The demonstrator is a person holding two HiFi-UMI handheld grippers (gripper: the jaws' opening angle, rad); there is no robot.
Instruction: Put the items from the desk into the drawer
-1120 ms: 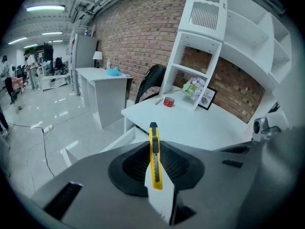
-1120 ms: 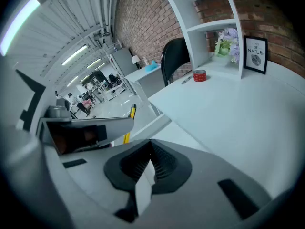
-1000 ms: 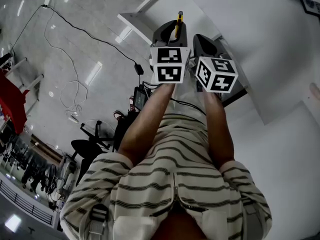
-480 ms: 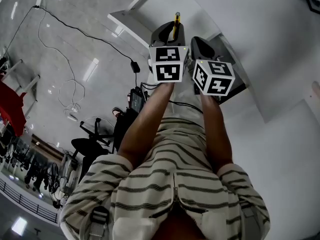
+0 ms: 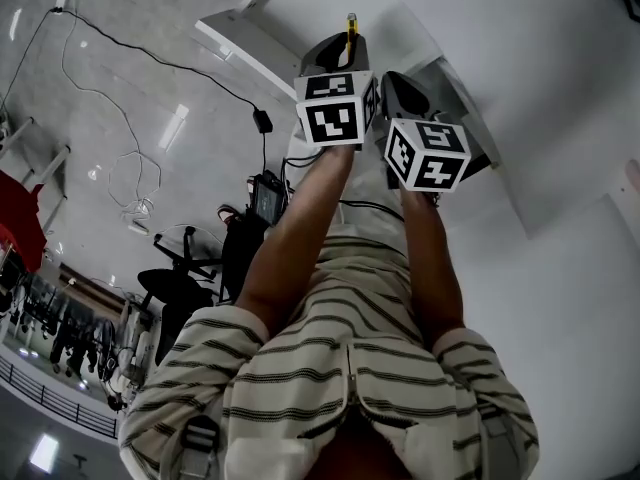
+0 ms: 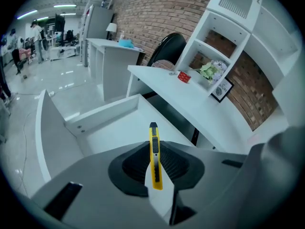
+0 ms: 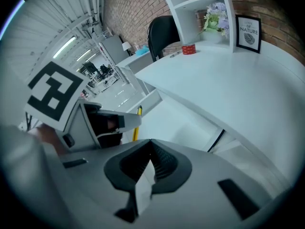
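Held out side by side, both tilt down toward the open drawer (image 6: 110,126). The left gripper (image 6: 153,152) clamps a yellow utility knife (image 6: 154,168); the right gripper (image 7: 151,160) has its jaws together, empty.

The right tool (image 7: 151,148) fills the lower frame. Its jaws meet at the tips, with nothing between them. At left is the left tool (image 7: 125,122) with its marker cube (image 7: 51,95). A yellow knife (image 7: 137,128) projects from its jaws, seen against the open white drawer (image 7: 164,113) under the desk (image 7: 228,85). At the far end of the desk are a red item (image 7: 189,49), flowers (image 7: 213,20) in a shelf unit (image 7: 190,4), and a framed print (image 7: 248,32). A black chair (image 7: 159,35) stands behind the desk.
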